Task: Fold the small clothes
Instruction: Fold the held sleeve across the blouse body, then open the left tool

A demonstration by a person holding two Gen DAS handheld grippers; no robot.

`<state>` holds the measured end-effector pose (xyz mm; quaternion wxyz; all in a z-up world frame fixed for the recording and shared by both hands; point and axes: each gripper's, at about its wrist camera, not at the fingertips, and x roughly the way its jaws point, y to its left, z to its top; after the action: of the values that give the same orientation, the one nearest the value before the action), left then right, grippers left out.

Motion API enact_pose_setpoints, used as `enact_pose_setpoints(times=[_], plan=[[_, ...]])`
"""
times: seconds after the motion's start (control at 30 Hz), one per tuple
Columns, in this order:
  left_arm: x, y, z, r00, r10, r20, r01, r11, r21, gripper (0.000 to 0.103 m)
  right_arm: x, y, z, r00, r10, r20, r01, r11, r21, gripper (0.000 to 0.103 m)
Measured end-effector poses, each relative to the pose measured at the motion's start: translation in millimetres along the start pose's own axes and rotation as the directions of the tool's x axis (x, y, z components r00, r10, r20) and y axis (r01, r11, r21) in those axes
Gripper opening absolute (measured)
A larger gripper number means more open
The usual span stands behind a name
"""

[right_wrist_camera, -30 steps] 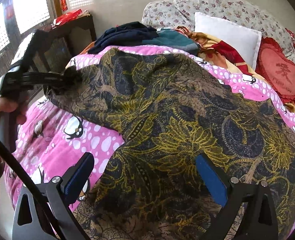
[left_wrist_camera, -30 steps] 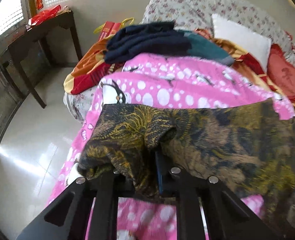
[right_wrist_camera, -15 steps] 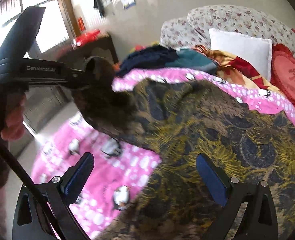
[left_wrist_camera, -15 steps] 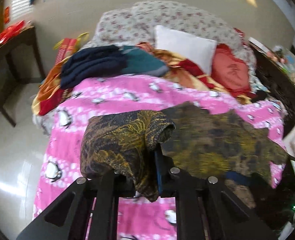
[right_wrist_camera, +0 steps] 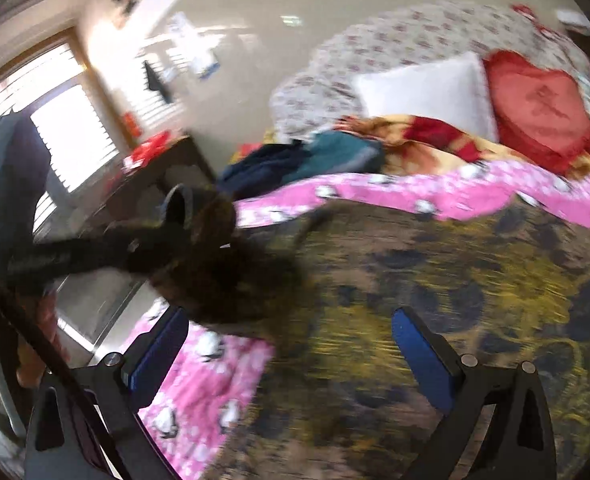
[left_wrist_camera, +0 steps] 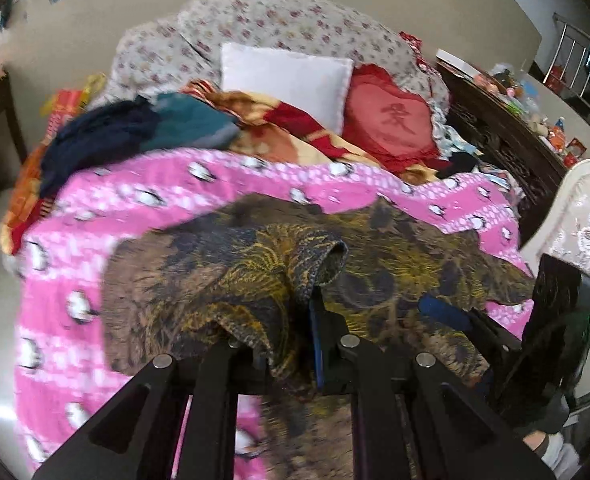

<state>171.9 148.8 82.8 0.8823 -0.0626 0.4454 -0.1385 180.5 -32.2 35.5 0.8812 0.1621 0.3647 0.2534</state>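
Patterned garment (left_wrist_camera: 395, 268) lying on the pink blanket (left_wrist_camera: 75, 264) of the bed, one edge lifted by the left tongs (left_wrist_camera: 295, 336).

The dark cloth with yellow leaf print spreads across the blanket, and a bunched fold of it is pinched between the left tongs' pressed-together fingers and raised above the rest. In the right wrist view the left tongs (right_wrist_camera: 199, 236) come in from the left side with that fold draped over their tip, blurred. The right tongs (right_wrist_camera: 291, 344) are spread wide above the garment (right_wrist_camera: 435, 288), their blue pads apart and nothing between them. Behind the blanket lie a heap of dark blue and teal clothes (left_wrist_camera: 135, 132), a white pillow (left_wrist_camera: 287, 76) and a red heart cushion (left_wrist_camera: 391, 120).
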Motion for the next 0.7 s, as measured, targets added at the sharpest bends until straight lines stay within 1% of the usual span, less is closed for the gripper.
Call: enact_pose_setpoints(times=[0.1,0.17,0.23,0.3,0.37,0.4,0.47,0.53,0.57,0.6,0.63,0.67,0.7], plan=[[27,-18,-4,0.999,-0.031,-0.028,0.031,1.0,-0.002,0.013,-7,-30,6,0.999,-0.042,-0.006,0.042,0.996,0.073,0.103],[44,-29,-7,0.997,-0.06,-0.047,0.06,0.998,-0.011,0.013,-10,-46,9,0.998,-0.06,-0.013,0.061,0.994,0.09,0.103],[61,-44,-10,0.995,-0.078,-0.055,0.078,0.997,0.001,0.013,-14,-60,10,0.997,-0.078,-0.012,0.078,0.991,0.106,0.103],[78,-57,-15,0.99,-0.121,-0.074,0.121,0.993,-0.004,0.013,-17,-77,12,0.994,-0.107,-0.012,0.107,0.986,0.131,0.103],[95,-65,-21,0.988,-0.127,-0.091,0.128,0.992,0.006,0.013,-19,-93,11,0.992,-0.126,-0.015,0.126,0.978,0.166,0.103],[104,-68,-24,0.988,-0.12,-0.102,0.121,0.993,0.009,0.013,-19,-99,11,0.991,-0.129,-0.02,0.13,0.975,0.182,0.103],[120,-70,-31,0.983,-0.132,-0.128,0.133,0.991,0.004,0.015,-17,-110,10,0.991,-0.126,-0.039,0.132,0.971,0.201,0.103],[127,-68,-36,0.979,-0.146,-0.141,0.148,0.989,-0.001,0.027,-13,-112,7,0.99,-0.126,-0.059,0.136,0.971,0.199,0.103],[127,-66,-38,0.977,-0.154,-0.149,0.155,0.988,-0.003,0.032,-10,-112,6,0.99,-0.126,-0.068,0.137,0.972,0.192,0.103],[125,-66,-40,0.975,-0.158,-0.157,0.16,0.987,-0.005,0.042,-8,-111,5,0.99,-0.121,-0.073,0.133,0.974,0.186,0.103],[117,-64,-42,0.974,-0.164,-0.155,0.166,0.986,-0.001,0.05,-7,-110,4,0.99,-0.118,-0.076,0.13,0.975,0.182,0.103],[109,-62,-43,0.976,-0.164,-0.143,0.168,0.986,0.011,0.053,-4,-108,4,0.99,-0.112,-0.082,0.125,0.976,0.176,0.103],[99,-60,-44,0.979,-0.157,-0.127,0.162,0.986,0.028,0.059,-2,-106,3,0.99,-0.111,-0.088,0.125,0.977,0.172,0.103]])
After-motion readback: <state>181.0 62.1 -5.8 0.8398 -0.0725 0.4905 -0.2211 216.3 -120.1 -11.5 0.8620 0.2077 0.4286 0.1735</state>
